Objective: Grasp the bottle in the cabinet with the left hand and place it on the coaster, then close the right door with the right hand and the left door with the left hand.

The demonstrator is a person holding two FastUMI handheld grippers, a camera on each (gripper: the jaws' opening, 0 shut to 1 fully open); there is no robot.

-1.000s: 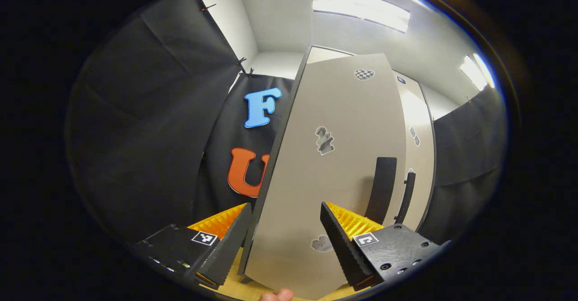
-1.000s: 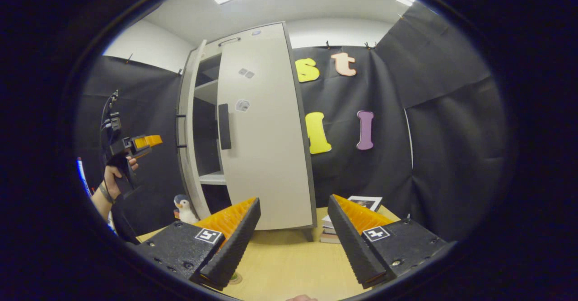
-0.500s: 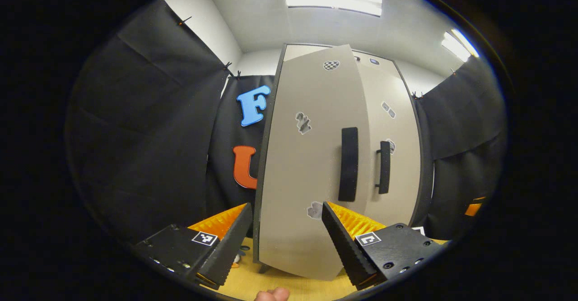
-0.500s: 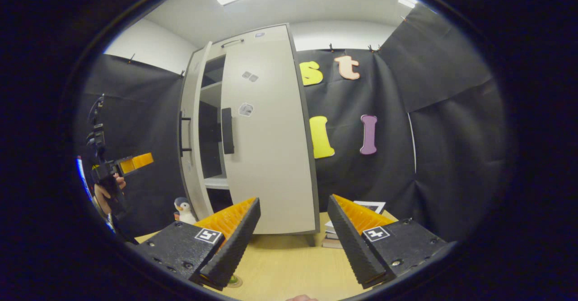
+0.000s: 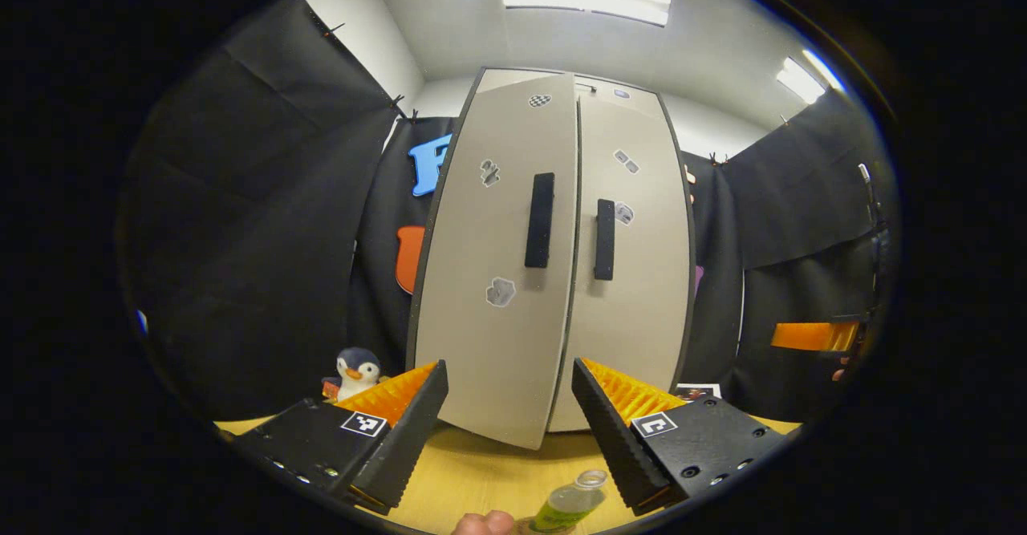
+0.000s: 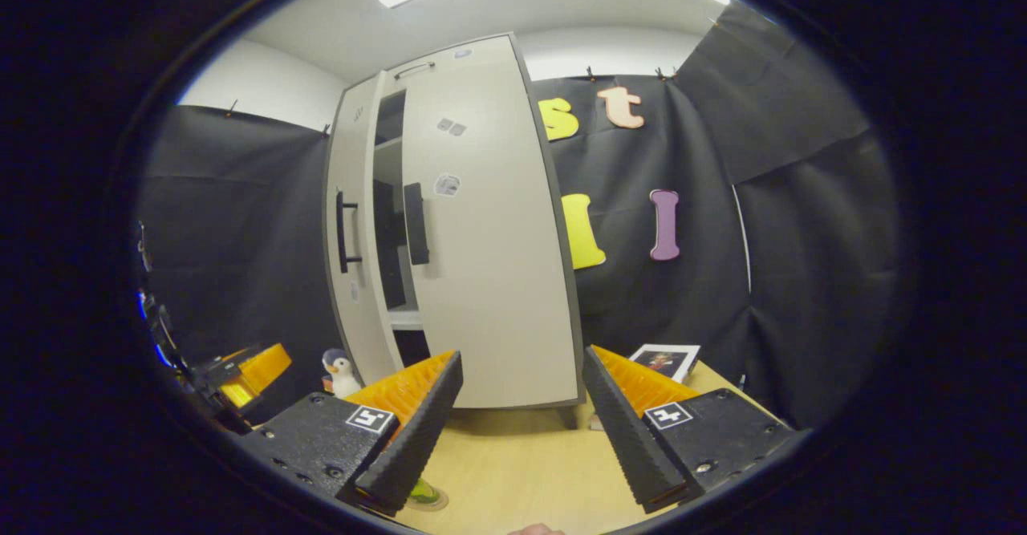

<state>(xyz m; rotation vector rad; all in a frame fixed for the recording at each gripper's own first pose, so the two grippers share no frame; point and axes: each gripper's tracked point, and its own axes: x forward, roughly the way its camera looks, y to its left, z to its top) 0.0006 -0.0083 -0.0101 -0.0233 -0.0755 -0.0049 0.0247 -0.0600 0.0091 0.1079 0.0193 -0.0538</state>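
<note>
The grey cabinet [image 5: 554, 278] fills the middle of the left gripper view, both doors facing me. Its right door [image 6: 489, 238] lies flush, while the left door [image 5: 497, 278] stands slightly ajar; in the right gripper view a narrow dark gap [image 6: 389, 230] shows between them. A clear bottle [image 5: 570, 503] with green contents stands on the wooden table just below my left gripper [image 5: 507, 423], which is open and holds nothing. My right gripper [image 6: 521, 423] is open too, back from the right door. A bit of the green bottle [image 6: 425, 493] peeks out under its left finger.
A toy penguin [image 5: 355, 368] sits at the cabinet's left foot. A framed picture on books [image 6: 662, 358] lies to the cabinet's right. The other gripper [image 5: 810, 336] hangs at the far right of the left gripper view. The wooden table [image 6: 521, 471] stretches before the cabinet.
The left door has swung from half open to nearly closed. My left gripper has drawn back and down from it, bringing the bottle and penguin into view. The right gripper has barely moved.
</note>
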